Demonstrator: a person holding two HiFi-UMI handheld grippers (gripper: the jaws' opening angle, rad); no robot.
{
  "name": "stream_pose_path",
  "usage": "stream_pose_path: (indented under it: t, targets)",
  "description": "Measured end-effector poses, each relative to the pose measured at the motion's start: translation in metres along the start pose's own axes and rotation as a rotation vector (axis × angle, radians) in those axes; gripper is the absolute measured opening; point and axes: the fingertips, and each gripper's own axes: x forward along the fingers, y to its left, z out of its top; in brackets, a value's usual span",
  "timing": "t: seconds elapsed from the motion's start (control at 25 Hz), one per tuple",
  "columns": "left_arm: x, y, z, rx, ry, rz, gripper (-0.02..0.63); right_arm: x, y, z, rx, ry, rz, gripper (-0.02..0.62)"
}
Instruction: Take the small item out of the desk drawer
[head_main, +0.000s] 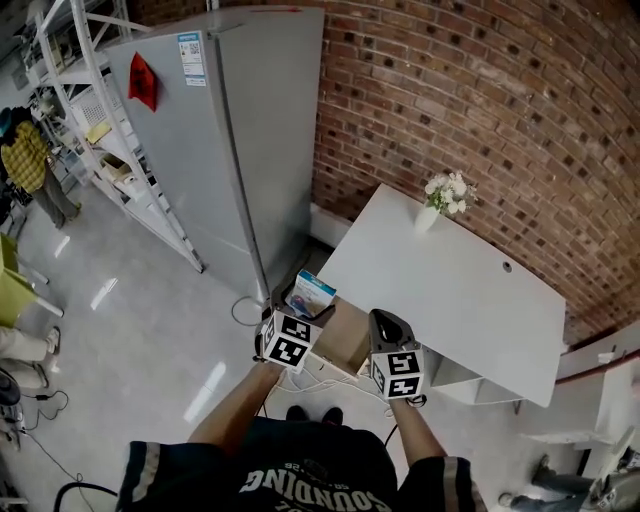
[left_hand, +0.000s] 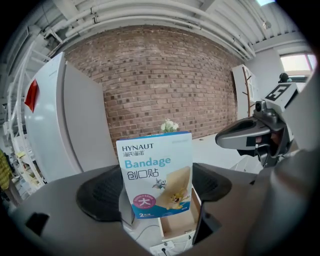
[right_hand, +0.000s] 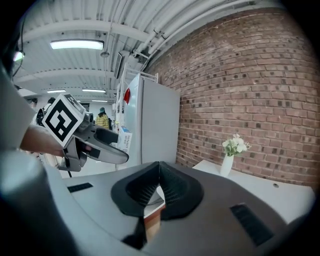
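Observation:
A blue-and-white bandage box (left_hand: 156, 175) stands upright between the black pads (left_hand: 100, 194) of my left gripper (left_hand: 156, 197), which is shut on it. In the head view the box (head_main: 311, 294) is held just left of the white desk (head_main: 450, 290), above the open wooden drawer (head_main: 340, 338). My right gripper (head_main: 384, 322) hovers over the drawer's right side. Its jaws (right_hand: 159, 174) are pressed together with nothing between them. The right gripper view shows the left gripper (right_hand: 100, 145) with the box (right_hand: 124, 140).
A white vase of flowers (head_main: 443, 200) stands at the desk's far edge by the brick wall. A tall grey fridge (head_main: 240, 130) is left of the desk, with shelving (head_main: 100, 120) beyond. Cables and a socket strip (left_hand: 162, 247) lie on the floor under the drawer.

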Motion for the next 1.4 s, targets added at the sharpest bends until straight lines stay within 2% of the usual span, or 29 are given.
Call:
stream_pose_path:
  t: [0.32,0.92,1.4]
  targets:
    - [-0.003,0.003,0.022,0.009,-0.053,-0.005,0.439,-0.010,-0.010,0.030,0.035,-0.073,-0.050,0.025]
    - [0.001,-0.008,0.024,0.039,-0.056,-0.025,0.440,-0.018,-0.014,0.013,0.047,-0.062,-0.082,0.025]
    - [0.004,-0.008,0.016,0.031,-0.048,-0.037,0.439,-0.016,-0.010,0.009,0.048,-0.046,-0.079,0.025]
